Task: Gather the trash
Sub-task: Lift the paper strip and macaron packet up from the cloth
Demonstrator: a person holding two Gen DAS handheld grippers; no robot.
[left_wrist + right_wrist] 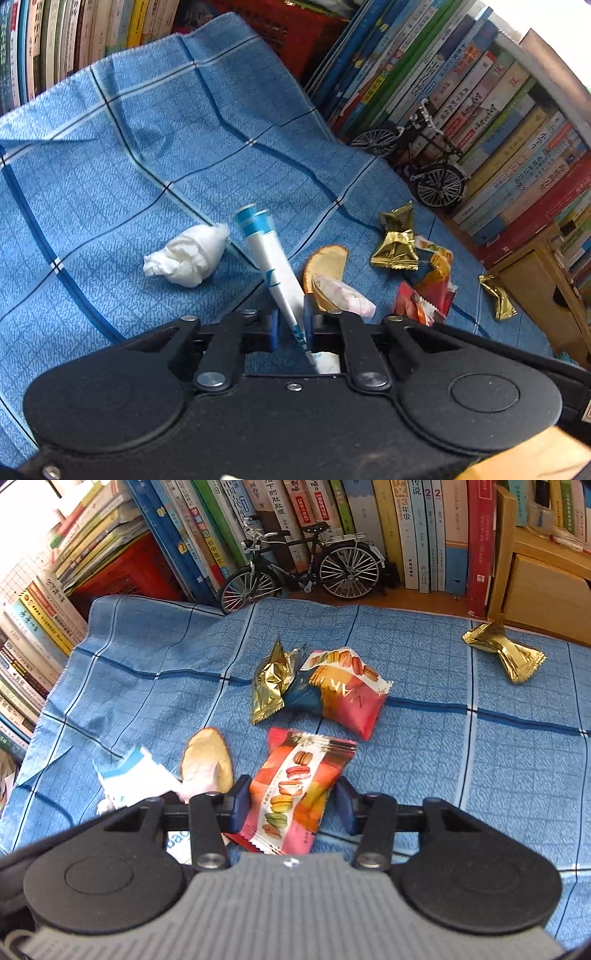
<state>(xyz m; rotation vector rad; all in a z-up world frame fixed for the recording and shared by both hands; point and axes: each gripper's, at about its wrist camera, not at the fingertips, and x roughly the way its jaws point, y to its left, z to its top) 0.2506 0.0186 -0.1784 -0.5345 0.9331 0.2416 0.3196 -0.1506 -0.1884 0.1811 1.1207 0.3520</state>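
My left gripper (291,317) is shut on a long white-and-blue wrapper (264,251) that sticks up and away from its blue pads. A crumpled white tissue (188,256) lies to its left on the blue checked cloth (110,166). In the right wrist view, my right gripper (291,801) has its pads against both sides of a red macaron packet (299,775) lying on the cloth. A second macaron packet (343,694) and a gold wrapper (271,686) lie just beyond. Another gold wrapper (506,653) lies far right.
A round biscuit slice (208,757) with a pinkish wrapper on it lies left of the right gripper. A model bicycle (303,565) stands at the cloth's far edge before rows of books (406,528). A wooden drawer box (543,587) sits at the right.
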